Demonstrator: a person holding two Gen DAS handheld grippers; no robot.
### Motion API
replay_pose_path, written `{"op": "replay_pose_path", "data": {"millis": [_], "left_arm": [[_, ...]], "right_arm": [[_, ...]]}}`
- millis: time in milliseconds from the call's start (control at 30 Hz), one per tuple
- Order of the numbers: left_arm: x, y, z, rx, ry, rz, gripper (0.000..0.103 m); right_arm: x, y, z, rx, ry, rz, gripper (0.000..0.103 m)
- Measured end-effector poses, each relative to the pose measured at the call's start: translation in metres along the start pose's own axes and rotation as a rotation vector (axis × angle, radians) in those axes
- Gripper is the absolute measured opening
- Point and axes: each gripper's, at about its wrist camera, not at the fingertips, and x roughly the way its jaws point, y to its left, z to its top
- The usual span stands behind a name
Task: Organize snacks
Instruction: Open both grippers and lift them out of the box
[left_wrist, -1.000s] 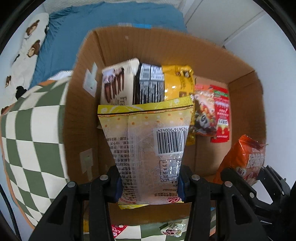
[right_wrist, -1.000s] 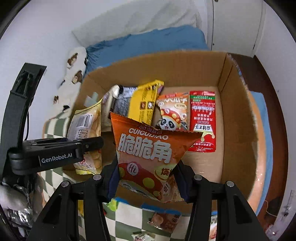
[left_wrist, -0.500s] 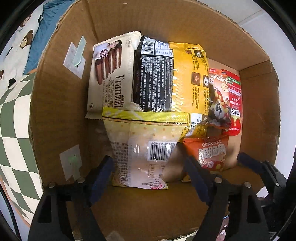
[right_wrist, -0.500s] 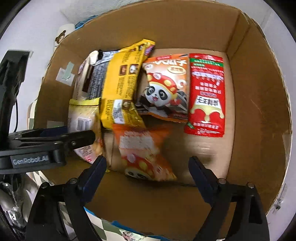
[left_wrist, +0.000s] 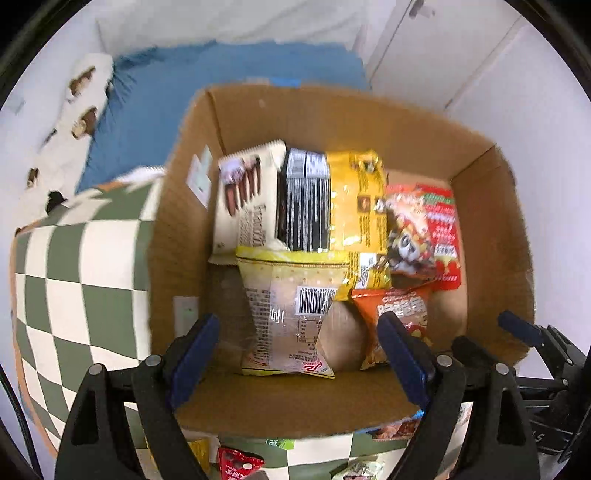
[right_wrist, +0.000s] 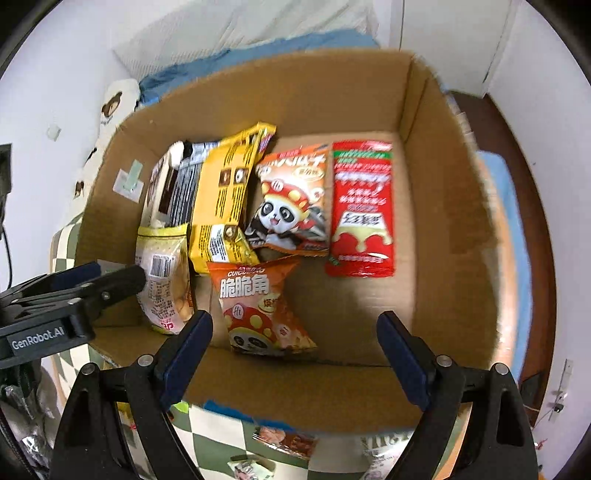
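My left gripper has just been opening and stands spread wide above the near edge of the cardboard box, pads clear of the pale yellow packet that lies between them on the box floor by the left wall. My right gripper has also just been opening, jaws spread wide with nothing gripped; the orange triangular chip bag lies on the box floor, partly between its pads, touching neither. Behind those two, along the far wall, the row runs left to right: cream wafer pack, black pack, yellow bag, panda bag, red sachet. From my right wrist I see the panda bag and the red sachet lying flat and whole, bare cardboard to their right, and my left gripper reaching in from the left over the box's left wall. From my left wrist those two are squeezed at the right side, but I get the wafer pack's front, the green-and-white checked cloth under the box, and the blue bedding beyond it. Loose small packets lie on the cloth at the box's near edge.
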Motion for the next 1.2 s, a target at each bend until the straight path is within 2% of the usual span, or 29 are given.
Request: {"op": "replay_pose_path", "data": {"millis": [300,533,667,1000,1200], "left_arm": [[-0.050,-0.008,-0.034,0.036,-0.188,0.083,0.087],[-0.094,-0.012,-0.066,0.048,-0.307,0.102,0.087],[-0.117,-0.019,-0.085,0.064,-0.359,0.104,0.087],[-0.157,-0.026,-0.115,0.071,-0.431,0.079,0.087],[-0.159,-0.010,-0.126,0.024,-0.396,0.072,0.087]], "right_arm": [[-0.063,0.011,-0.025,-0.027,-0.178,-0.052,0.092],[-0.105,0.020,-0.053,-0.049,-0.286,-0.079,0.092],[-0.126,0.022,-0.069,-0.047,-0.326,-0.064,0.092],[-0.181,0.027,-0.103,-0.049,-0.451,-0.065,0.096],[-0.188,0.017,-0.118,0.011,-0.427,0.004,0.096]]}}
